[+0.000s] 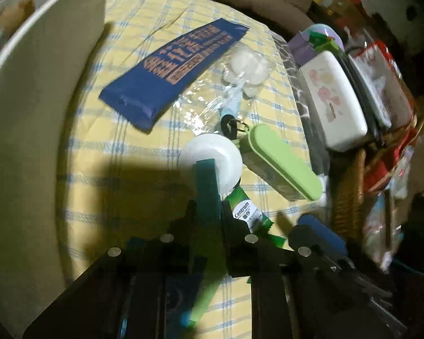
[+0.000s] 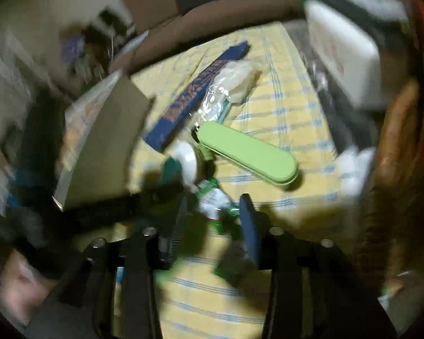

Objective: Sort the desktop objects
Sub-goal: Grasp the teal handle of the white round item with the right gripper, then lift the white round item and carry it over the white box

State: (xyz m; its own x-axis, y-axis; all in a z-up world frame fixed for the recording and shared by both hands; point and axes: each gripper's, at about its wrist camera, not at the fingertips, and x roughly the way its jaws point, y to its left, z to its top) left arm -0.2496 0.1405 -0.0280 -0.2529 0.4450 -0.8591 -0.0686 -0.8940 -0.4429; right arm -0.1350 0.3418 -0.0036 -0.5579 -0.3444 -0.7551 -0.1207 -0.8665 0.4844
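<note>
A: Left wrist?
B: My left tongs (image 1: 220, 195) clamp the Centrum bottle (image 1: 244, 212), white cap (image 1: 212, 159) forward, above the checked table (image 1: 113, 169).
A: Right wrist?
B: Blurred. Right tongs (image 2: 214, 212) spread wide, straddling that bottle (image 2: 212, 197); green case (image 2: 247, 151) just beyond.

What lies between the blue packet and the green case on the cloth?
In the left wrist view, a clear plastic bag with white pieces lies between the blue packet and the green case.

Yellow checked cloth (image 1: 144, 19), wicker basket (image 1: 350, 197) at right.
</note>
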